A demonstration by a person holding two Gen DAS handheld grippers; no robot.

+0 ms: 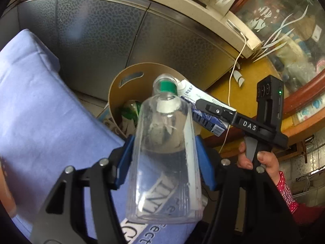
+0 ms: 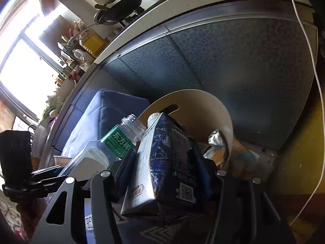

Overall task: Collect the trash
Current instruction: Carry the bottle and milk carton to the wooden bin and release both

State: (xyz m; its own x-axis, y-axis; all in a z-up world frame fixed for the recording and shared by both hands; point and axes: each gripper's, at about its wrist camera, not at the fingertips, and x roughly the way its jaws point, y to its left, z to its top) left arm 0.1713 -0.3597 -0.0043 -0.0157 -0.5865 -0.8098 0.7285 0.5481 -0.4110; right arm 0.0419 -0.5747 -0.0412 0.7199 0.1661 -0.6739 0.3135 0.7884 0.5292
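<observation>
In the left wrist view, the left gripper (image 1: 164, 162) fills the lower centre of the frame, its blue fingers (image 1: 125, 162) clamped on the flat sides of a clear bottle (image 1: 164, 152). The bottle is held low on its body with the open neck and green label band pointing away, toward the middle of the frame. That looks like a hold chosen so the bottle can slide off neck first once the fingers let go.

In the right wrist view, the right gripper (image 2: 164, 174) sits at lower centre, its fingers (image 2: 126, 174) gripping a dark blue carton (image 2: 162, 162) near its base. The carton's capped top points forward and up-left. The bottle shows just beside it on the left, so the two pieces of trash are brought in side by side.

Beyond both, at the centre of each frame, stands a round tan bin (image 1: 130, 81) with a slot handle in its wall. It already holds green and silver wrappers. Both items hang above or just short of its rim, not yet inside. The person's hand (image 1: 258, 160) on the right tool shows at lower right of the left view.

Farther off, a blue cushion (image 1: 40, 111) lies left of the bin, and dark cabinet doors (image 1: 101, 40) close the top.
</observation>
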